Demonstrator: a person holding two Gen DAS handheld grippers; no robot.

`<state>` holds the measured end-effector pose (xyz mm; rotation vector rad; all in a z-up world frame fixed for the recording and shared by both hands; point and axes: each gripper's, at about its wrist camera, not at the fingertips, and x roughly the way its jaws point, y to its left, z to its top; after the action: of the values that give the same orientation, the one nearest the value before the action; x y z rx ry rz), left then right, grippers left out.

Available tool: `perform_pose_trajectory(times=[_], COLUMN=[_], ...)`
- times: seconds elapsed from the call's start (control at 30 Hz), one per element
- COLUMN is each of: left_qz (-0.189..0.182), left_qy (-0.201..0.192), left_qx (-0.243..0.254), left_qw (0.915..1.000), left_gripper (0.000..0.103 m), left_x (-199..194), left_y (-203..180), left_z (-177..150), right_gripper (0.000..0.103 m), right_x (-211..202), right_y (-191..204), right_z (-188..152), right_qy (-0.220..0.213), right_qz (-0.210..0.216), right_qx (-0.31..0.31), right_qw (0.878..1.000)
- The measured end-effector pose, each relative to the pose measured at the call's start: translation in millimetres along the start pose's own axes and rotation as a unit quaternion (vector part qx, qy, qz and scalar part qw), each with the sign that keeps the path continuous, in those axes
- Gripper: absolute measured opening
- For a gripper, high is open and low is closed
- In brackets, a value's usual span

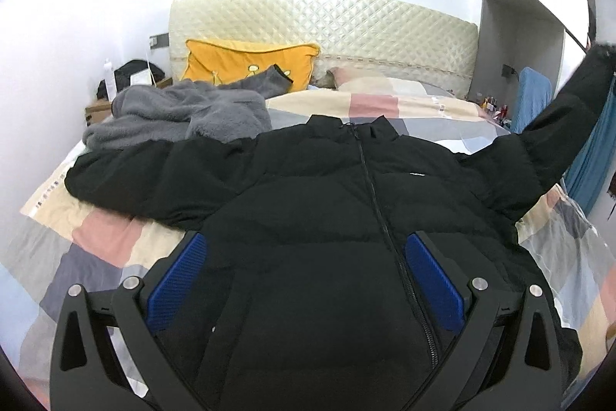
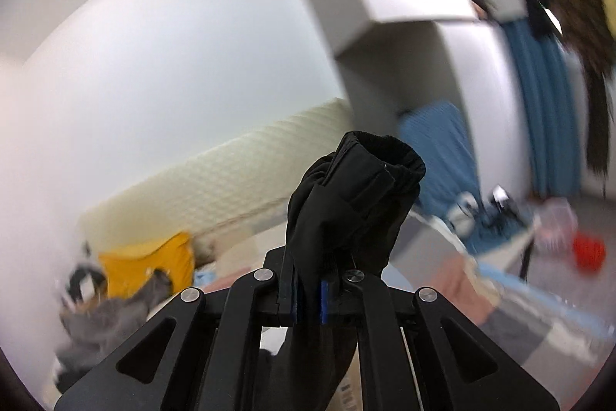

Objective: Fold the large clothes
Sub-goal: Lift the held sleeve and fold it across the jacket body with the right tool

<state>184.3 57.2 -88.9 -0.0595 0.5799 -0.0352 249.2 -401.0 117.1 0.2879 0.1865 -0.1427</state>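
Jacket (image 1: 315, 187) spread on bed (image 1: 115, 234); left gripper (image 1: 304, 257) jaws apart; right gripper (image 2: 308, 299) clamped on sleeve cuff (image 2: 358, 195).

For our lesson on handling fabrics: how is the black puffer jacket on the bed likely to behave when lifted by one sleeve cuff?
The black puffer jacket probably lifts floppily: its raised sleeve bends upward while the body stays on the bed. Its quilted bulk suggests it is light yet springy. The smooth shell bunched in the right gripper may slip.

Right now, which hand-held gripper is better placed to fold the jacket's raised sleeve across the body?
Right. The right hand-held gripper is shut on the sleeve cuff, lifted off the bed; the left hand-held gripper hovers open over the black jacket.
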Motion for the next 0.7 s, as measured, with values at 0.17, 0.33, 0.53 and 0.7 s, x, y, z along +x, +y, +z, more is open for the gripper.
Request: perform_pose_trajectory(times=[0.17, 0.33, 0.53, 0.7], left_qz=[-0.015, 0.015, 0.020, 0.024], left_qy=[0.009, -0.018, -0.017, -0.006], left_qx=[-0.035, -0.040, -0.068, -0.099], left_qw=[0.9992, 0.9989, 0.9973, 0.9948], left_gripper=[0.103, 0.103, 0.103, 0.103], left_x=[0.2, -10.5, -10.4, -1.3], left_y=[16.5, 35.9, 71.7, 101.6], left_z=[1.5, 11.6, 11.0, 6.7], right_gripper=[0.005, 0.005, 0.005, 0.006], right_x=[3.9, 17.7, 44.5, 73.6], right_y=[106.0, 198.4, 284.4, 328.5], right_z=[-25.5, -69.7, -145.8, -230.9], right_qy=[0.017, 0.050, 0.107, 0.174], right_qz=[0.085, 0.168, 0.232, 0.270], right_qx=[-0.062, -0.109, -0.149, -0.177], right_qw=[0.994, 0.978, 0.955, 0.930])
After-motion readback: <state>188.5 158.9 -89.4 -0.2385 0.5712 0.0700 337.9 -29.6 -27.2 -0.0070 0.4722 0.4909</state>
